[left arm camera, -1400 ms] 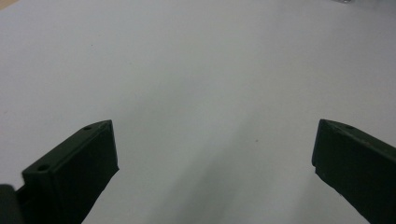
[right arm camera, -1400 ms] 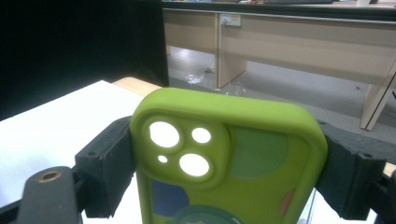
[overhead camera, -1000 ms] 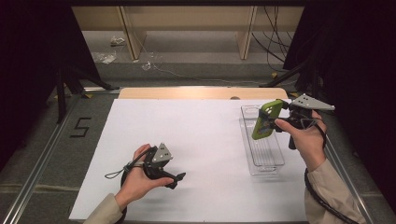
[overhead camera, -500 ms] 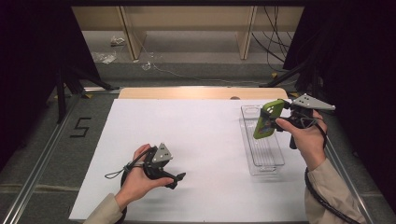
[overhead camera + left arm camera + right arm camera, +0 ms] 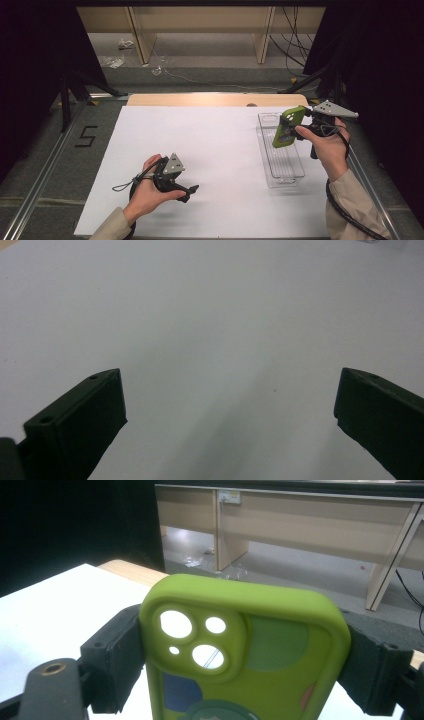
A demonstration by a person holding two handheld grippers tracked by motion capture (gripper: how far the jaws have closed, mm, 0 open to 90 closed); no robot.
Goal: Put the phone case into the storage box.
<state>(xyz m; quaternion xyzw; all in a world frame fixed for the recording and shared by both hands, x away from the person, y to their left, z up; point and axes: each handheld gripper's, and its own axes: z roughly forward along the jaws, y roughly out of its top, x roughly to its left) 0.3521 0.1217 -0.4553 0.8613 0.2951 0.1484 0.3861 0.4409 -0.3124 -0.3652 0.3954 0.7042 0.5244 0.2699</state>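
Note:
A lime-green phone case (image 5: 287, 127) with camera cut-outs hangs above the clear plastic tray (image 5: 280, 160) at the right of the white table sheet. My right gripper (image 5: 295, 128) is shut on it, one jaw pressing each long edge; in the right gripper view the phone case (image 5: 245, 650) stands between the fingers (image 5: 114, 655). My left gripper (image 5: 189, 192) rests low over the sheet near the front left, held in a hand, its jaws wide apart. In the left gripper view the left gripper (image 5: 227, 405) has bare white sheet between its fingertips (image 5: 100, 405).
The white sheet (image 5: 215, 150) covers most of the table, with a wooden strip (image 5: 200, 99) along its far edge. Metal rails (image 5: 50, 165) run down both sides. Beyond the table stand wooden furniture legs, cables and scraps on the floor.

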